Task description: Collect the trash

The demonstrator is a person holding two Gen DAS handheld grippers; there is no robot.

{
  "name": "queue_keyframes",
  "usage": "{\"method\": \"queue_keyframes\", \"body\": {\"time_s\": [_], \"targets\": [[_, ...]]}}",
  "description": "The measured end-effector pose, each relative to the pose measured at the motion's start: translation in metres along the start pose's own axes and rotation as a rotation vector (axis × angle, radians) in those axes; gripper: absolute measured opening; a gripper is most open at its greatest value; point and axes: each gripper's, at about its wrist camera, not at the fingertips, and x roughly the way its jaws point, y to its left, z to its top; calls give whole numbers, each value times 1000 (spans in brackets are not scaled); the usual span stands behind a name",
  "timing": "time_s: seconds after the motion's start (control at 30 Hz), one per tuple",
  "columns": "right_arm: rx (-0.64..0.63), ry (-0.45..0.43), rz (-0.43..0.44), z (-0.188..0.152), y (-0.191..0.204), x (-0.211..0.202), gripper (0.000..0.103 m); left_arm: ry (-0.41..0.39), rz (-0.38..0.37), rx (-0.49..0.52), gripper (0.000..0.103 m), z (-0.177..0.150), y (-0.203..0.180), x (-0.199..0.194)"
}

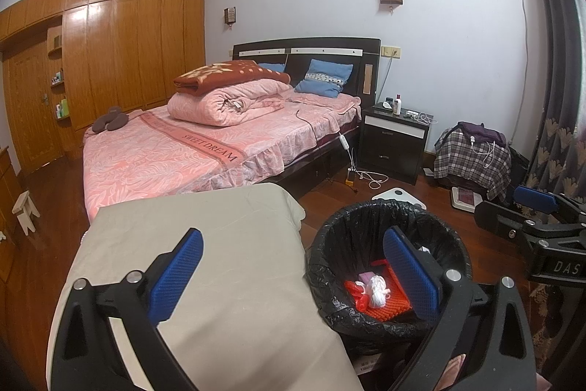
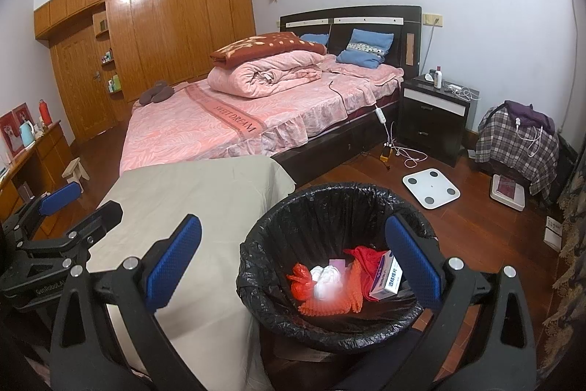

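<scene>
Small box (image 2: 385, 276) only in right view

Crinkled glossy black plastic liner (image 2: 329, 317), matt beige cloth (image 2: 190, 207), polished, seemingly wooden floor (image 2: 476, 244).

one round bin lined with a black plastic bag (image 2: 329, 325). inside it: one white-and-purple cardboard box (image 2: 384, 275), one crumpled white wad (image 2: 326, 275), one orange ridged mat (image 2: 329, 305), one red plastic bag (image 2: 302, 281). two blue pillows (image 2: 366, 48) on one pink-covered bed (image 2: 227, 131). one white square bathroom scale (image 2: 431, 187). one dark two-drawer nightstand (image 2: 432, 120).
</scene>
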Motion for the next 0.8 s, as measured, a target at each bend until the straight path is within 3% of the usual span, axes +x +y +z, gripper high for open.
{"method": "queue_keyframes", "body": {"time_s": [0.8], "targets": [[1, 6, 1, 0, 2, 1, 98, 13, -1, -3, 97, -10, -1, 7]]}}
